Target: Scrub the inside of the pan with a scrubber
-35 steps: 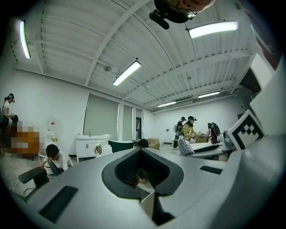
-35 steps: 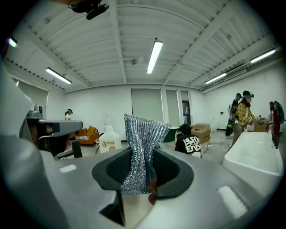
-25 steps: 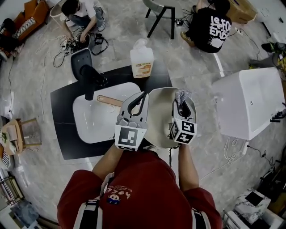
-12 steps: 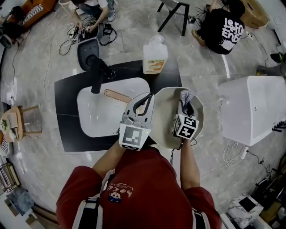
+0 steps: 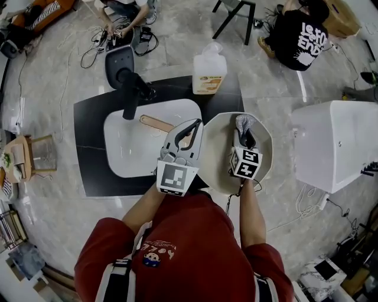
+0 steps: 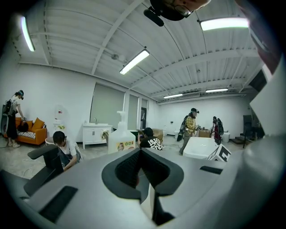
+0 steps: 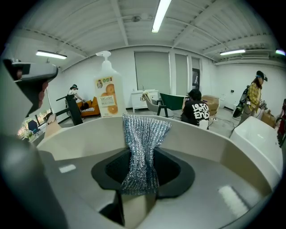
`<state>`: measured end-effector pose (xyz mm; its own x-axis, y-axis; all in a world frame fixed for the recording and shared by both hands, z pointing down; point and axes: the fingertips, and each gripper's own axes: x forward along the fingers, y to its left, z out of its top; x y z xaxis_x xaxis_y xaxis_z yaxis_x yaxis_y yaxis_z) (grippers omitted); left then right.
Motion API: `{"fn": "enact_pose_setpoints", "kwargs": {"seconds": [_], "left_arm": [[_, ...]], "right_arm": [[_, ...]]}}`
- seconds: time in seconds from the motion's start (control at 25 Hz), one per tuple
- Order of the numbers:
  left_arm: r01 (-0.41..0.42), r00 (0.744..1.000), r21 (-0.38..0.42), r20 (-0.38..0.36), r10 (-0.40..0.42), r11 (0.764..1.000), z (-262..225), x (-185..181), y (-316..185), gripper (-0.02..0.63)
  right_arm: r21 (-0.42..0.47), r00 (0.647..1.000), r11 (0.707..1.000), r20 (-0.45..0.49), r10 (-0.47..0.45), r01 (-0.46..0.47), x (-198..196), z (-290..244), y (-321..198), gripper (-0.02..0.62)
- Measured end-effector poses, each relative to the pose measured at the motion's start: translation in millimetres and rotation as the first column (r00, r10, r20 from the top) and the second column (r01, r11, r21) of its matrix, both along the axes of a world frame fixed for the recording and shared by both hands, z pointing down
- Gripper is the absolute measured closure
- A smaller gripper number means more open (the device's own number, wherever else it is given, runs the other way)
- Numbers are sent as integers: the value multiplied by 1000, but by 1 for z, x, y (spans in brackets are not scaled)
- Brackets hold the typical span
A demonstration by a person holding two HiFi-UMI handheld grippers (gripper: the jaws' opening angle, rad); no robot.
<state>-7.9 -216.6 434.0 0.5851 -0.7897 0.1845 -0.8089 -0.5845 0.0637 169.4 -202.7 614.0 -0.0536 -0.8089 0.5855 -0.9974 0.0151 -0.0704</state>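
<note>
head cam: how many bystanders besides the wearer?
2: a crouched person at top left, a person in a black shirt at top right. More may be off-frame.

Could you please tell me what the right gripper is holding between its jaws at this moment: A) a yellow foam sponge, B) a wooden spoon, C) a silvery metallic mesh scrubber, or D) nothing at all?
C: the right gripper view shows the right gripper shut on a silvery metallic mesh scrubber that stands up from its jaws, with the wall of the beige pan curving behind it.
</note>
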Motion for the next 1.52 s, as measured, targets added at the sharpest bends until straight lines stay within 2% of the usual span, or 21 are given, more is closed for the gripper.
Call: {"fn": "enact_pose_setpoints", "kwargs": {"seconds": [0.44, 0.72, 0.92, 1.16, 1.36, 1.52], "left_arm": [[24, 1000, -11, 7, -24, 1000, 6, -11, 8, 600], [50, 999, -12, 9, -50, 999, 4, -21, 17, 600], [73, 997, -19, 10, -73, 997, 6, -30, 24, 600], [98, 995, -37, 2, -98, 994, 12, -36, 38, 600], [116, 993, -43, 14, -116, 992, 16, -40, 52, 600], [128, 992, -46, 15, -128, 991, 18, -41, 60, 600]], "right_arm": [[19, 985, 987, 64, -160, 159, -43, -2, -7, 426], [16, 950, 956, 104, -294, 294, -81, -5, -3, 426], [27, 926, 940, 166, -340, 341, -98, -7, 3, 426], [49, 849, 883, 255, -463, 467, -120, -11, 21, 423], [35, 794, 830, 274, -543, 556, -135, -9, 38, 423], [17, 736, 771, 283, -614, 637, -147, -7, 54, 422]]}}
